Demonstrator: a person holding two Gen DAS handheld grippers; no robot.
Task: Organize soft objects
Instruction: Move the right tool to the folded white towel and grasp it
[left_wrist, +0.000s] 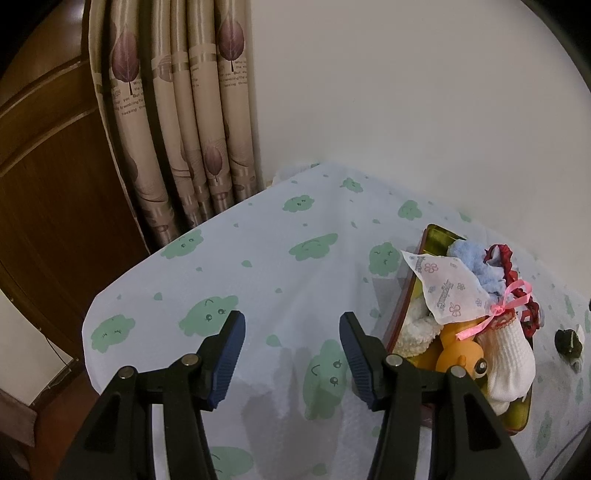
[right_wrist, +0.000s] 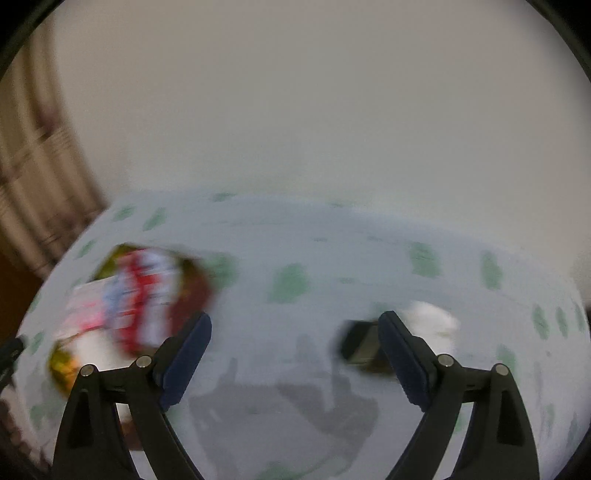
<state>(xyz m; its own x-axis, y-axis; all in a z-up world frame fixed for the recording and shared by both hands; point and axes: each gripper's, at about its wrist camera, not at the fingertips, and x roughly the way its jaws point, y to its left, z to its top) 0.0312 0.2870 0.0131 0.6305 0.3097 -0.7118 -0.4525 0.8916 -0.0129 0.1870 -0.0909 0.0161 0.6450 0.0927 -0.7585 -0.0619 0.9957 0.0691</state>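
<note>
A rectangular tin box (left_wrist: 436, 236) stands on the table at the right in the left wrist view. It holds soft things: a white flower-print pouch (left_wrist: 447, 284) with a pink ribbon, a blue fluffy cloth (left_wrist: 469, 254), a white sock (left_wrist: 509, 358), an orange toy (left_wrist: 458, 358) and red lace trim (left_wrist: 513, 277). My left gripper (left_wrist: 291, 328) is open and empty, left of the box. My right gripper (right_wrist: 295, 328) is open and empty above the cloth. The right wrist view is blurred; the box (right_wrist: 195, 291) is at its left. A dark object (right_wrist: 360, 345) and a white one (right_wrist: 428, 317) lie by the right finger.
The table wears a white cloth with green cloud faces (left_wrist: 258, 266). A small dark object (left_wrist: 567, 341) lies right of the box. Beige leaf-print curtains (left_wrist: 184, 110) and a brown wooden door (left_wrist: 48, 184) stand behind the table's left corner. A plain wall is behind.
</note>
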